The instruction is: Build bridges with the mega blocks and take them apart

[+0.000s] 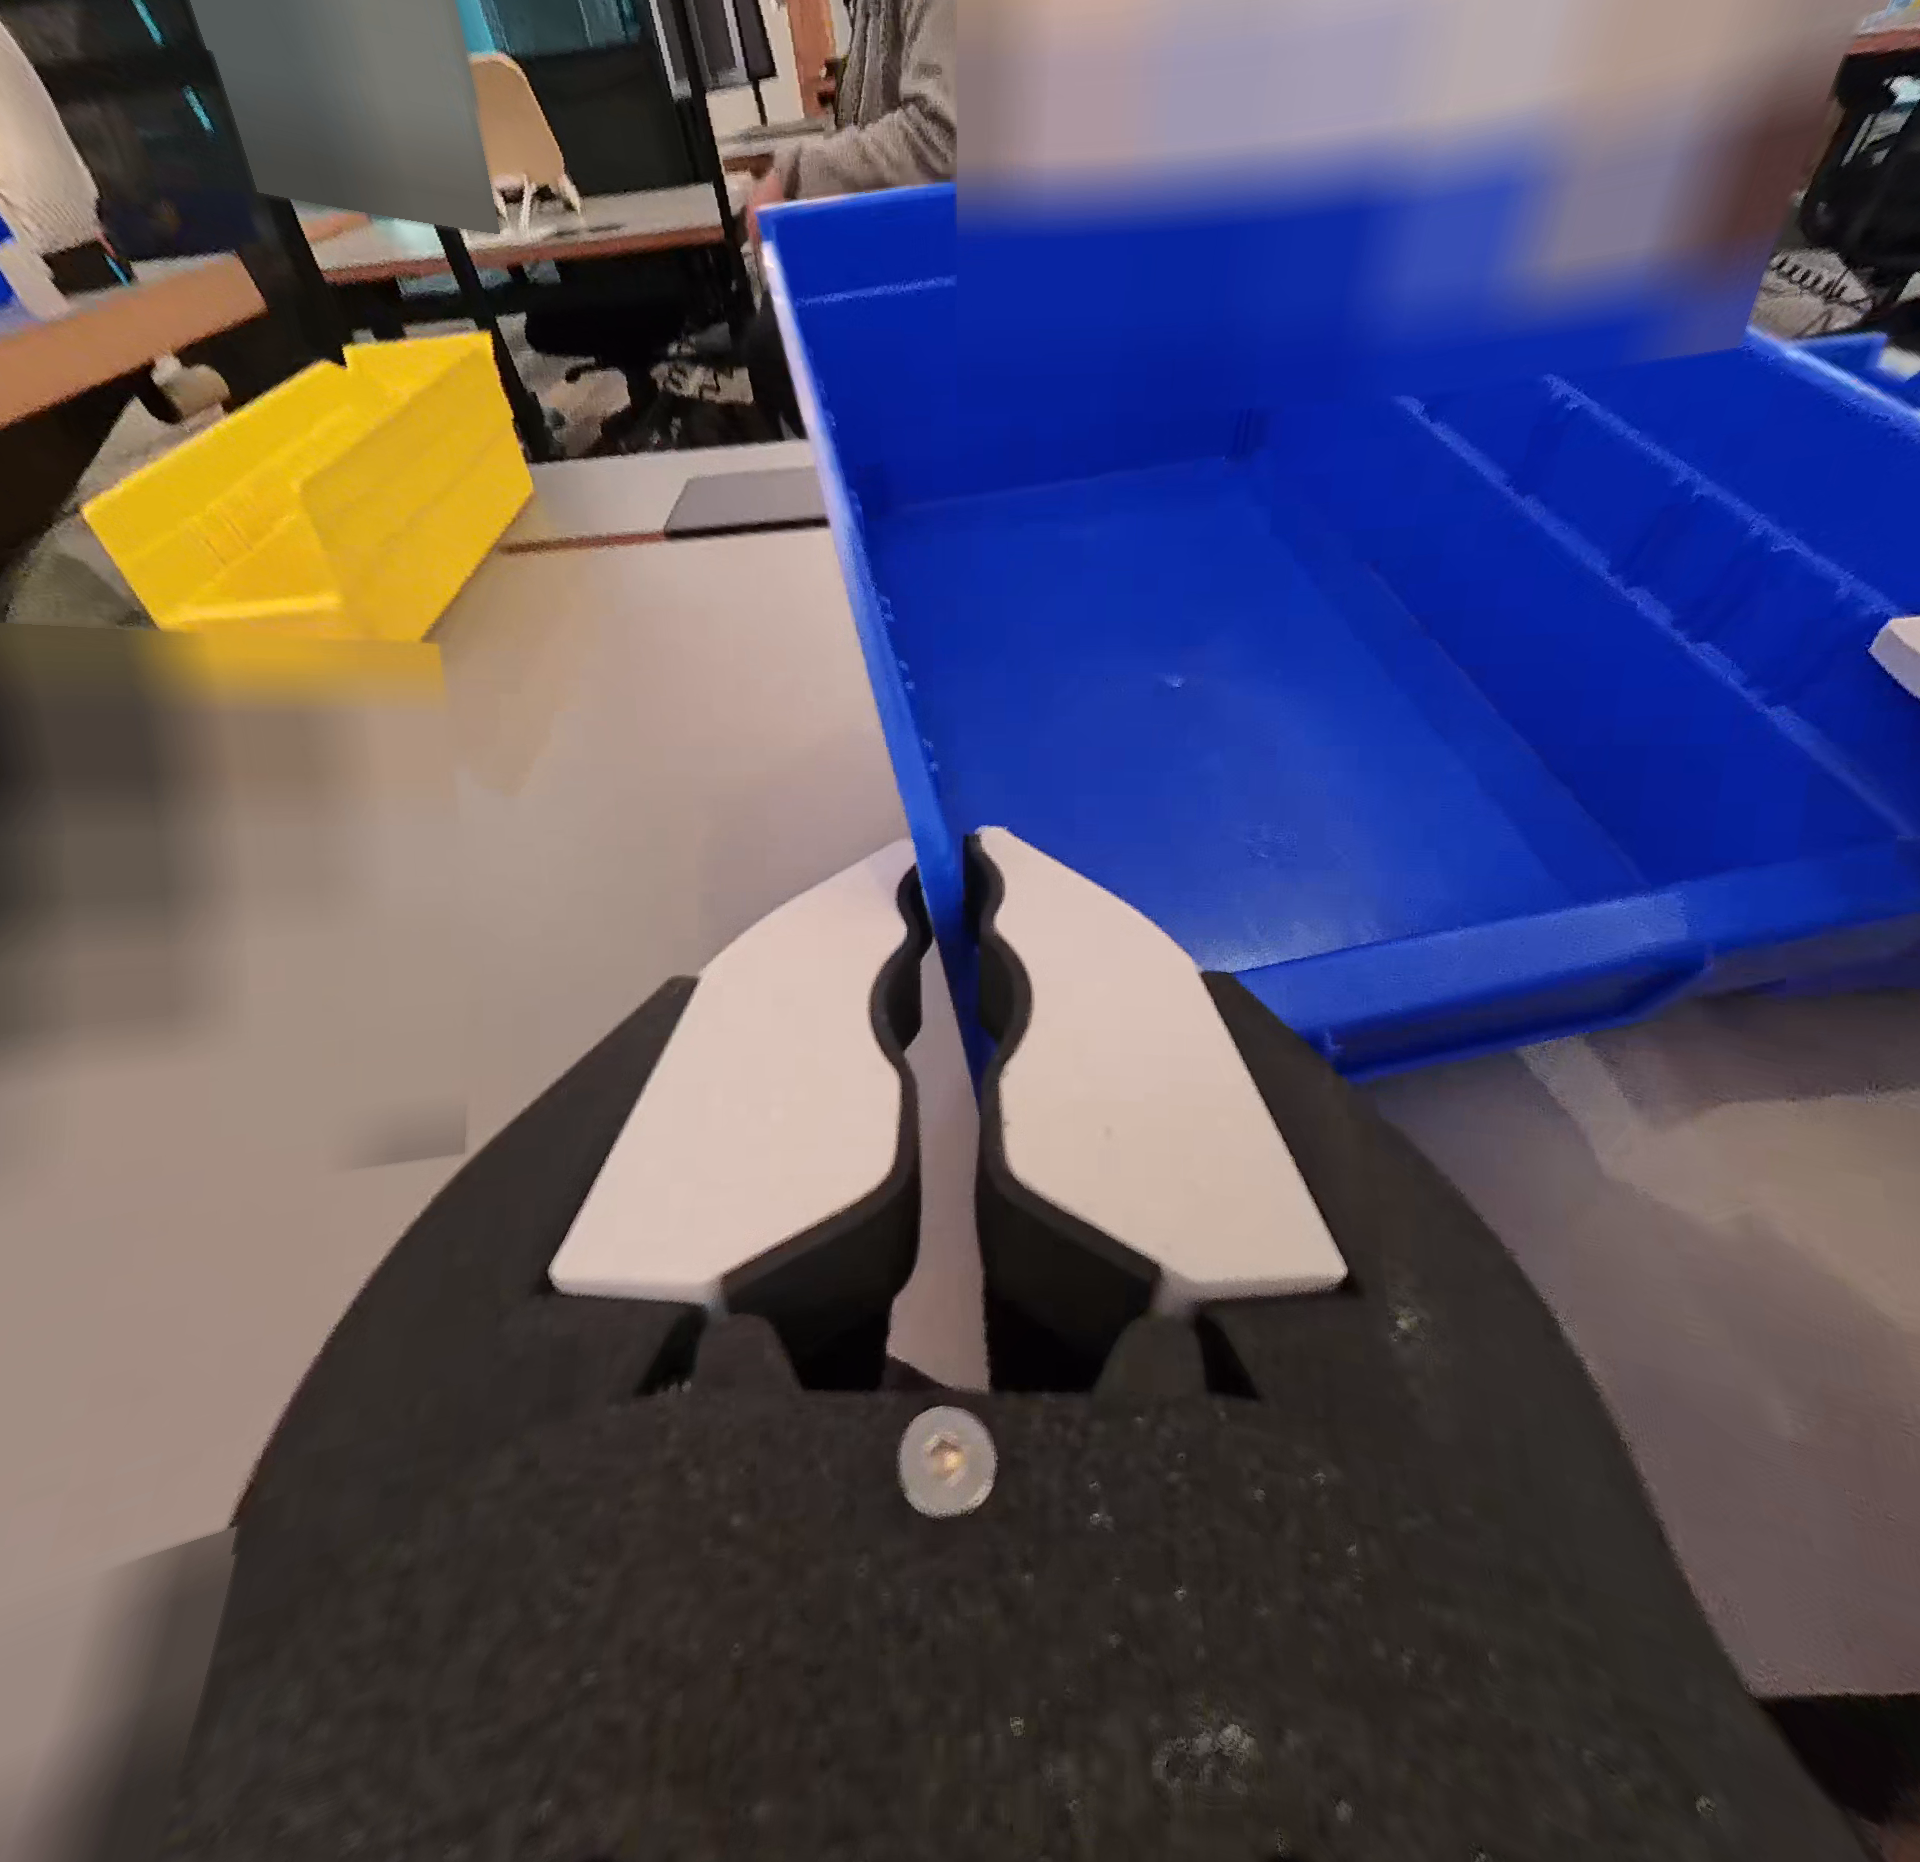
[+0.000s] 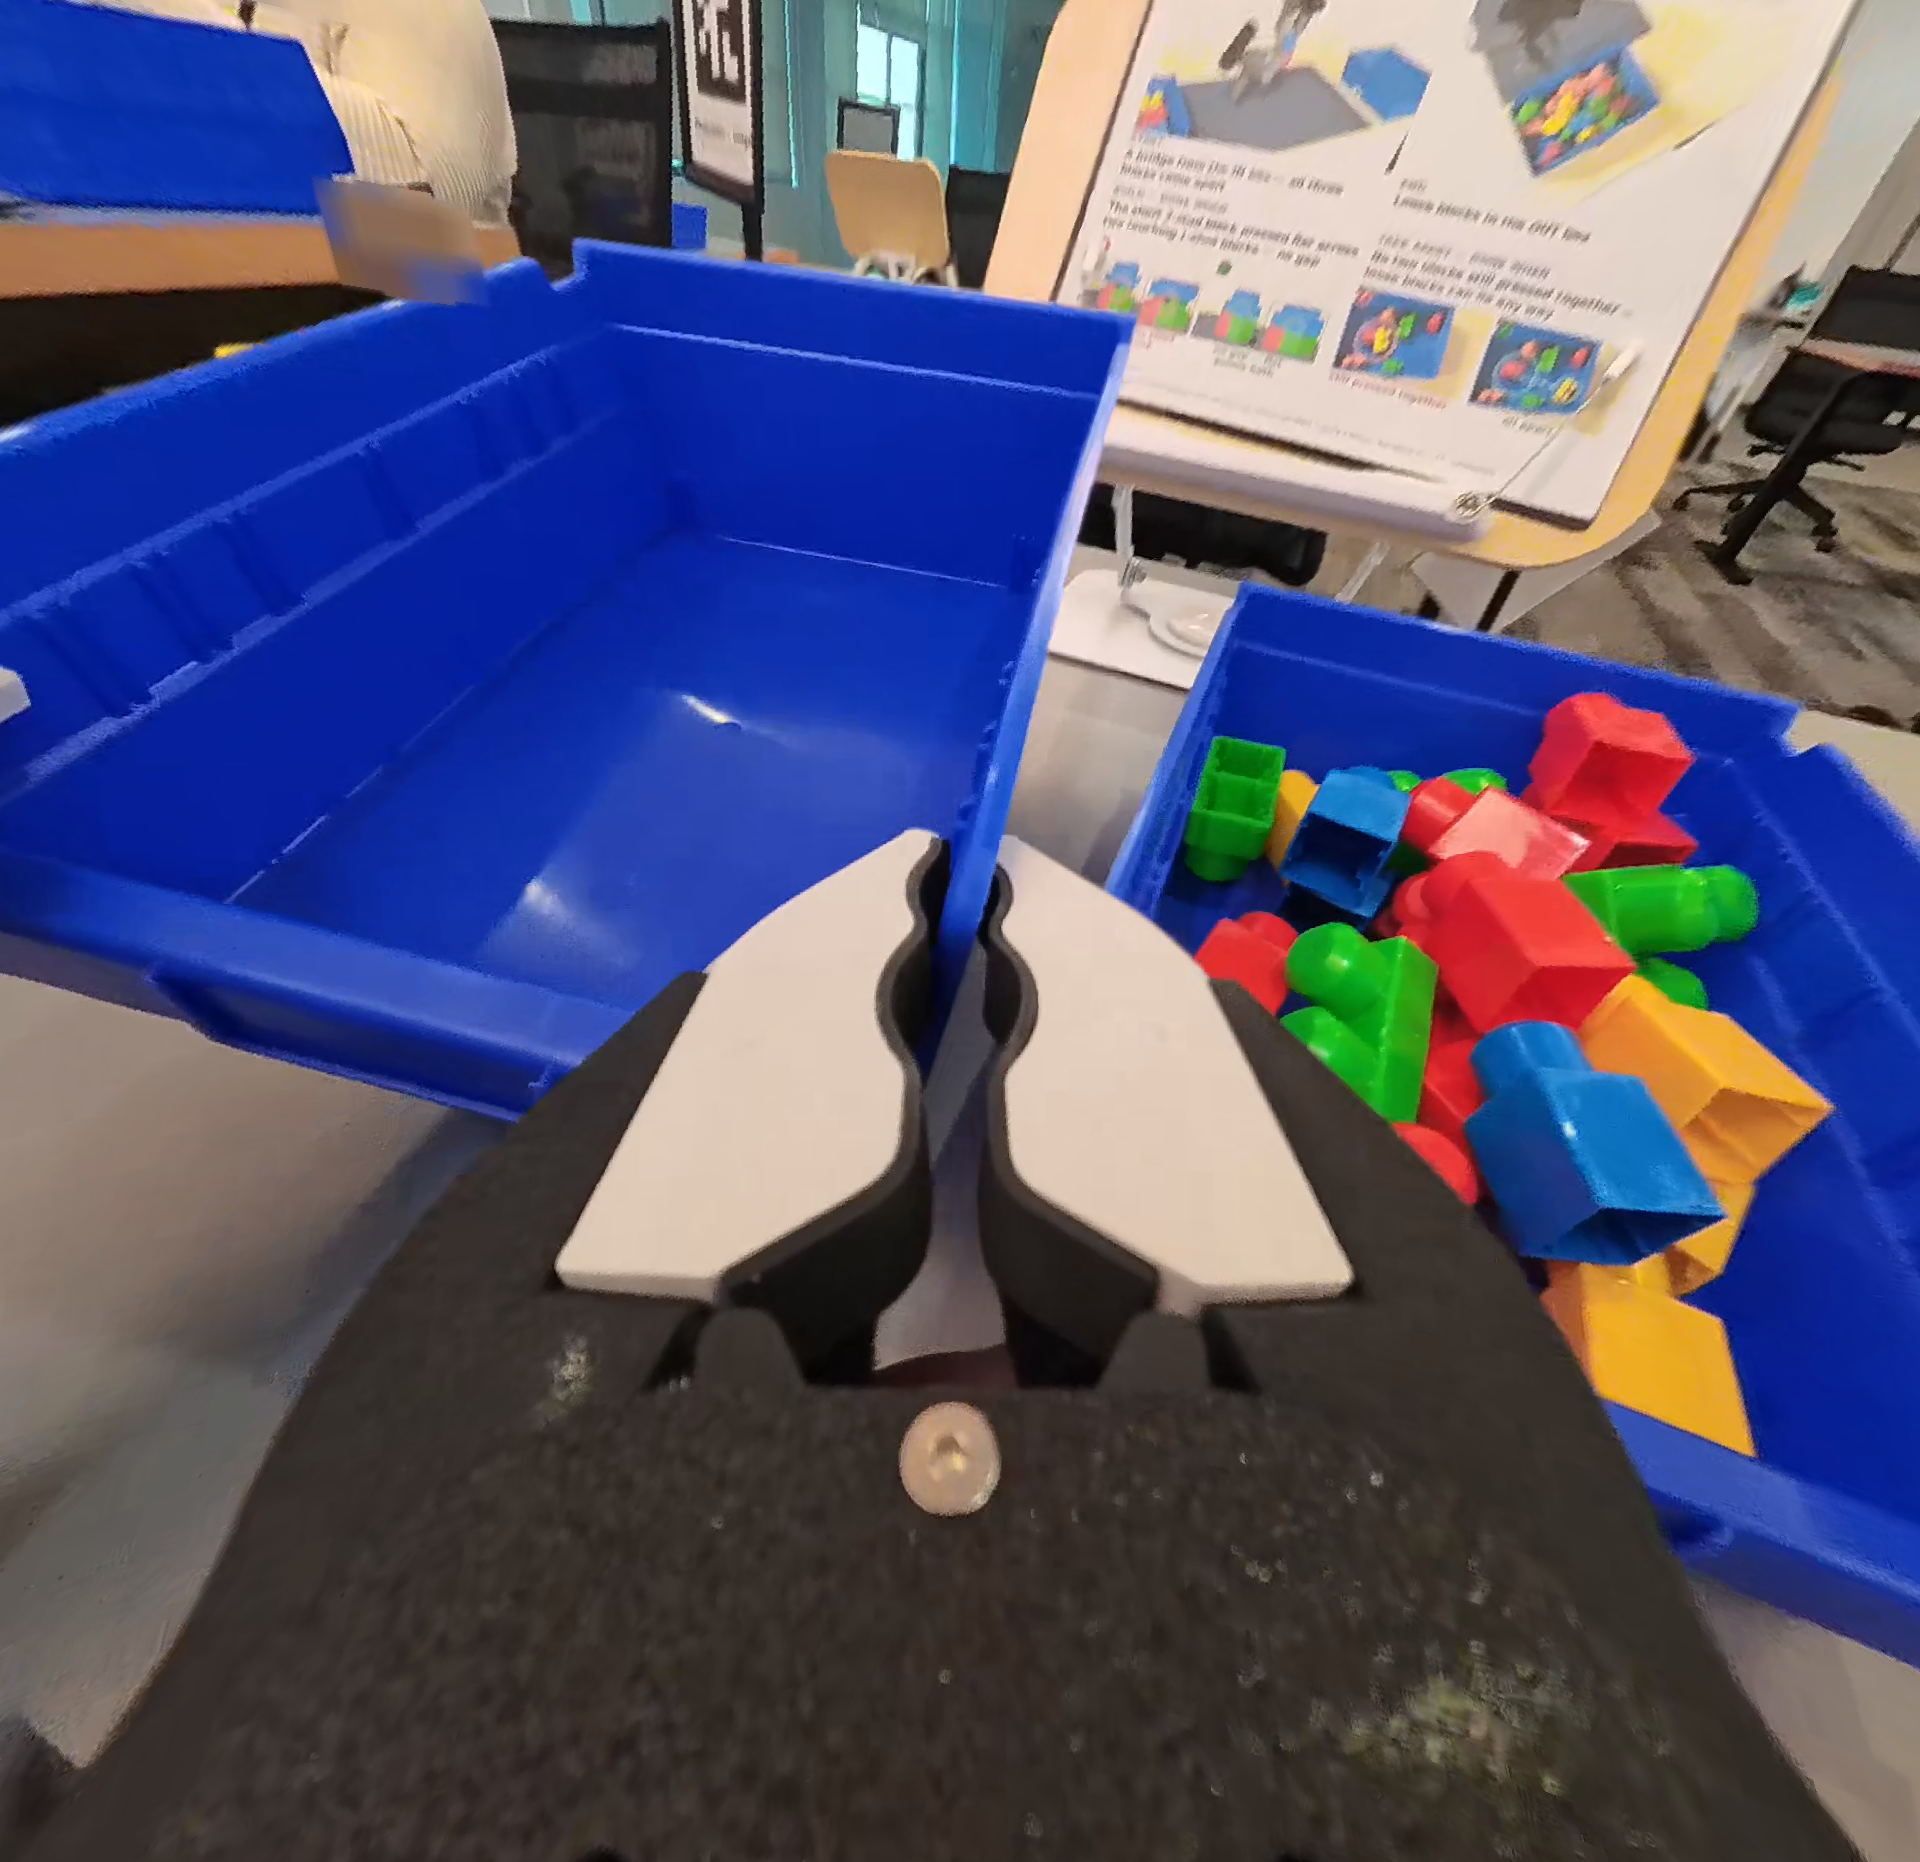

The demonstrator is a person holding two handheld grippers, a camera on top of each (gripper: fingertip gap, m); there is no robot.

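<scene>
Right claw (image 2: 964, 903) pinching empty bin (image 2: 977, 773) wall | grey table (image 2: 208, 1241) (office behind)

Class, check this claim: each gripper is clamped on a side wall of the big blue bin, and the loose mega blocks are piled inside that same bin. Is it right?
Not quite. The right wrist view shows the big blue bin holding nothing; the mega blocks are piled in the smaller blue bin beside it. The rest holds: the left gripper and right gripper each clamp a side wall.
</scene>
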